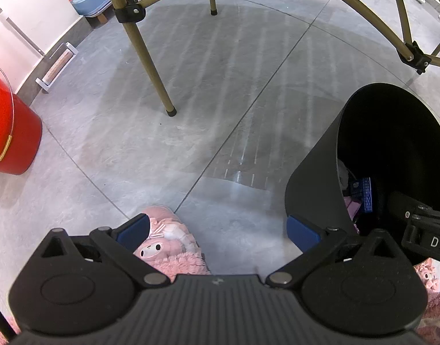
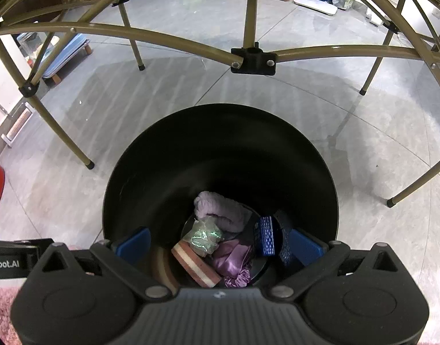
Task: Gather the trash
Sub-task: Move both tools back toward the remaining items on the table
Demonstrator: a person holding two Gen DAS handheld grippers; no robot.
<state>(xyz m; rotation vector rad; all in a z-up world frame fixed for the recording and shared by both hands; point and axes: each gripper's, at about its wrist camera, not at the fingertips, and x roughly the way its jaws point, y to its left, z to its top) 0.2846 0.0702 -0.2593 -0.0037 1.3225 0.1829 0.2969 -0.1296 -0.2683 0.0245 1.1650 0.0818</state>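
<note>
A black trash bin (image 2: 151, 155) stands on the grey tiled floor; it also shows at the right of the left wrist view (image 1: 315, 178). Inside lie a lilac cloth (image 2: 220, 210), a crumpled clear wrapper (image 2: 204, 237), a shiny purple wrapper (image 2: 234, 258), a blue packet (image 2: 266, 235) and a pink-and-white sponge block (image 2: 195, 264). My right gripper (image 2: 220, 243) is open and empty, right over the bin's mouth. My left gripper (image 1: 218, 230) is open and empty above the floor, left of the bin.
A folding table's olive metal legs (image 1: 151, 66) and crossbars (image 2: 162, 40) stand over the floor behind the bin. A red bucket (image 1: 10, 132) stands at the left. A pink plush slipper (image 1: 168, 244) is under my left gripper. A blue crate (image 1: 87, 3) stands by the far wall.
</note>
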